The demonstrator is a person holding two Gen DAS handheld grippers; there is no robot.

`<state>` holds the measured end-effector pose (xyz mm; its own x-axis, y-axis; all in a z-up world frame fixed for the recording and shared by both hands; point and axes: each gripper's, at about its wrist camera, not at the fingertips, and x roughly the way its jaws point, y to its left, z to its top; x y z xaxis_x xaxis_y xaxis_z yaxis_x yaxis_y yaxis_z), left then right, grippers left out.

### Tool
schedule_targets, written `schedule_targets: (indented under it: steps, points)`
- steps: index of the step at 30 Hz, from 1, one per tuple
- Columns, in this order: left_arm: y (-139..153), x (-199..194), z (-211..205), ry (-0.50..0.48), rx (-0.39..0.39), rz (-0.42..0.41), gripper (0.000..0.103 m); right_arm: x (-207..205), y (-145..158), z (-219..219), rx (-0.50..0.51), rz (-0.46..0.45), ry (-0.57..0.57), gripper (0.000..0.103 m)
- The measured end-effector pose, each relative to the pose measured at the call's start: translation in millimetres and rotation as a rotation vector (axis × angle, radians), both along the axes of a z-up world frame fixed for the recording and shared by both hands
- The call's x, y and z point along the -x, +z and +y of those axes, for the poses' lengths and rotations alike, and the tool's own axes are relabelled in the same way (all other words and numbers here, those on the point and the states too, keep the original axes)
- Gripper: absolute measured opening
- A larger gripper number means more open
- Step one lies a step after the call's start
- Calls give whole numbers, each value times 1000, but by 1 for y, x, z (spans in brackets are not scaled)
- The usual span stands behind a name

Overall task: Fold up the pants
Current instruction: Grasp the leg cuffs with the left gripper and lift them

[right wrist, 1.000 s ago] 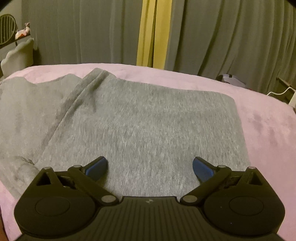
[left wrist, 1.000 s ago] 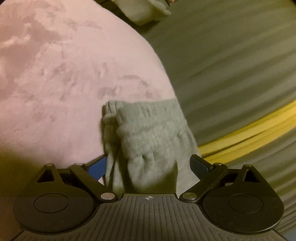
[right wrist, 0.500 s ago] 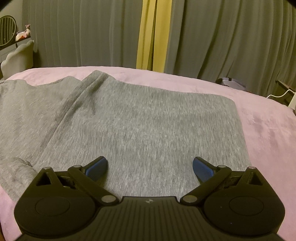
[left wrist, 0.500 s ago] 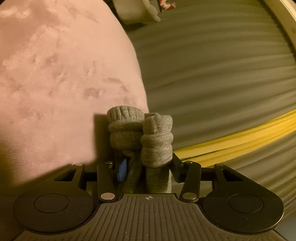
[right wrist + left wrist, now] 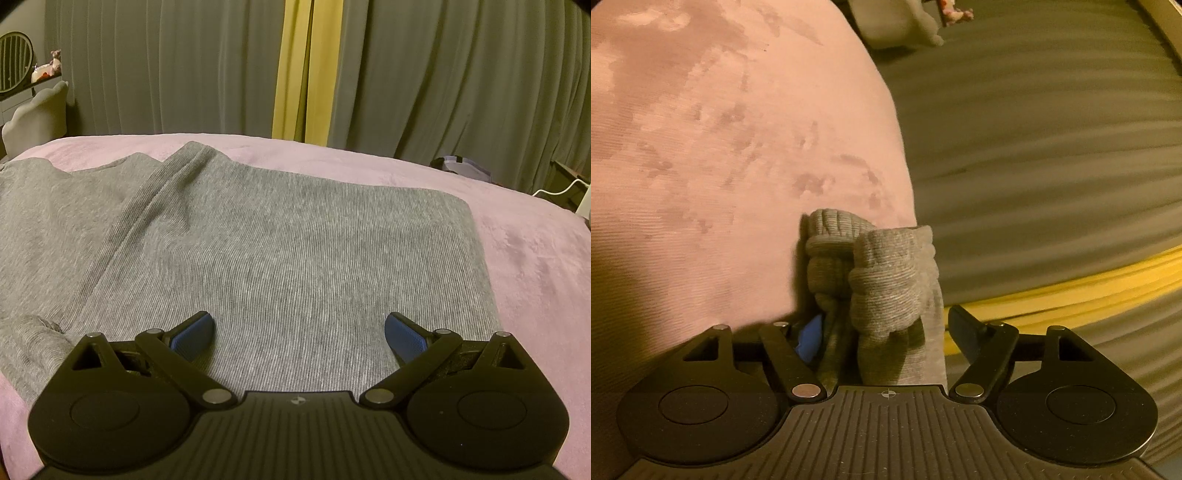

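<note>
Left gripper point(image 5: 886, 332), left wrist view: fingers are standing partly apart around a bunched grey cuff of the pants point(image 5: 882, 280); half a second ago they were pinched tight on that bunch, and a second ago they were wide around flat cloth, so the clamp is now easing. Whether any pinch is remaining cannot be told, as the right-hand finger is showing a gap beside the cloth. Pink bedcover point(image 5: 720, 147) is lying beneath; grey curtain point(image 5: 1052, 147) with a yellow strip is filling the far side. Right gripper point(image 5: 299, 332), right wrist view: fingers are spread wide and holding nothing, hovering over the broad flat panel of the pants, unchanged across the last second. Judgement: the cuff end is likely being let go or re-gripped, with the fold not yet carried over.
</note>
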<state>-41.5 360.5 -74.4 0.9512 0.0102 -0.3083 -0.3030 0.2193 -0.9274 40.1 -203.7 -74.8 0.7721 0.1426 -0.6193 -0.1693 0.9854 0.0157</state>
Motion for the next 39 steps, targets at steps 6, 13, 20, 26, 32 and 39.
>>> schedule_targets:
  steps: [6, 13, 20, 26, 32, 39]
  points:
    - [-1, -8, 1, -10, -17, 46, 75, -1, 0, 0, -2, -2, 0, 99]
    - [12, -39, -15, -124, -238, 165, 81, -7, -2, 1, -7, -9, -2, 99]
    - [11, -36, -22, -110, -290, 168, 30, -9, -2, 3, -9, -7, -2, 99]
    - [38, -18, -42, -79, -372, 103, 25, -7, 3, 4, 5, 11, -11, 99]
    - [74, -6, -68, -90, -450, 37, 25, 3, 11, -1, -3, 18, -48, 99]
    - [139, -1, -145, -245, -663, -105, 25, 5, 11, -4, -2, 40, -71, 99]
